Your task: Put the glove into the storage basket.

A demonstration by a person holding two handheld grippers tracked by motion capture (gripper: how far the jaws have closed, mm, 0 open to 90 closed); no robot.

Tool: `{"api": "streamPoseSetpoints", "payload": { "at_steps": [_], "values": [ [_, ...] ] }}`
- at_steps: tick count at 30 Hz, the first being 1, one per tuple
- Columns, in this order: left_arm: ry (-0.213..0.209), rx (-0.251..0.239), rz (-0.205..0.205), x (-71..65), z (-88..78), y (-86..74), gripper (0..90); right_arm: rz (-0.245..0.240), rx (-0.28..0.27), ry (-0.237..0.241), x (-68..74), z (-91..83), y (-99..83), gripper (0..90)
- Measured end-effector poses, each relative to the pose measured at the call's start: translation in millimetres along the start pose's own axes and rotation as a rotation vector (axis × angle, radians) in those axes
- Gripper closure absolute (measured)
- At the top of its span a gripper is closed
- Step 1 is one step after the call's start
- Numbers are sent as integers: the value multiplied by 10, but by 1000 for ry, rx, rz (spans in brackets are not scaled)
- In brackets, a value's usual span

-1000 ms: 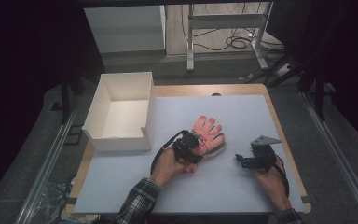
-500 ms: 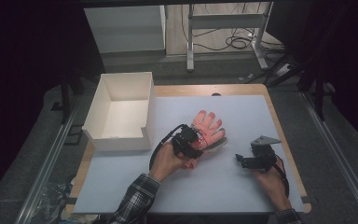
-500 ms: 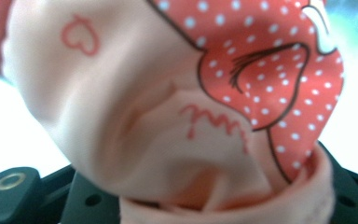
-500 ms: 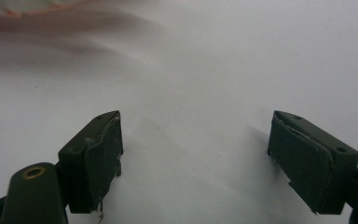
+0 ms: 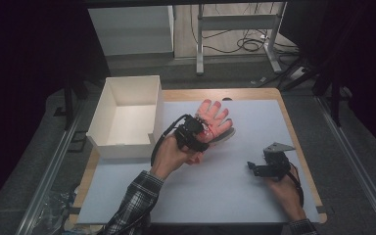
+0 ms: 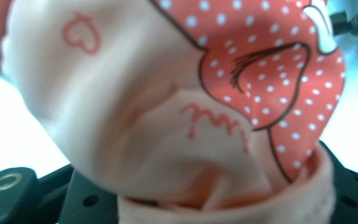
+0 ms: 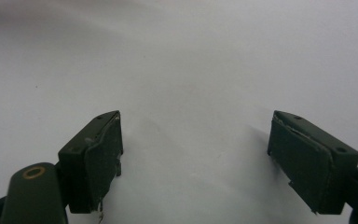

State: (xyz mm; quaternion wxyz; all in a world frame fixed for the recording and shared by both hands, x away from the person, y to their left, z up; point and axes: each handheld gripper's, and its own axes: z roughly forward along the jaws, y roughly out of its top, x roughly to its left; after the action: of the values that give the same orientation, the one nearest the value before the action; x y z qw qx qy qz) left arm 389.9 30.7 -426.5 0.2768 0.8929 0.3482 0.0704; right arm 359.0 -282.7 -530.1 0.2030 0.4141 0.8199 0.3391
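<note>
We saw the left tongs (image 5: 200,134) clamped on the cuff of a pink glove (image 5: 214,119), just right of the white box (image 5: 127,117); the glove's fingers pointed away from us, and it seemed lifted partly off the desk (image 5: 235,196), though we could not be sure from above; close up, the glove (image 6: 177,102) showed white-dotted red print and a small heart; the right tongs (image 5: 252,167) rested well right of the box, with jaws wide apart over bare desk and gripping nothing.
</note>
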Motion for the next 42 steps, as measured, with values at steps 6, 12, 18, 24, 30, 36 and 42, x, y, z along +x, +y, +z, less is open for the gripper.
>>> {"api": "streamPoseSetpoints", "payload": {
  "at_steps": [6,12,18,24,30,36,42],
  "values": [
    [11,-10,-39,115,-147,76,505,2,-2,0,1,2,-1,182],
    [36,-17,-66,243,-283,122,505,2,-3,1,1,2,-1,182],
    [60,-37,-110,400,-439,141,505,2,-3,1,1,2,-1,182],
    [73,-58,-157,569,-611,134,505,-1,-4,0,-1,3,-1,182],
    [99,-66,-190,709,-765,130,505,4,-3,1,3,2,0,182],
    [144,-77,-232,868,-941,93,504,1,-3,1,1,2,-1,182],
    [173,-98,-279,1031,-1082,16,503,2,-3,1,1,2,-1,182]
  ]
}}
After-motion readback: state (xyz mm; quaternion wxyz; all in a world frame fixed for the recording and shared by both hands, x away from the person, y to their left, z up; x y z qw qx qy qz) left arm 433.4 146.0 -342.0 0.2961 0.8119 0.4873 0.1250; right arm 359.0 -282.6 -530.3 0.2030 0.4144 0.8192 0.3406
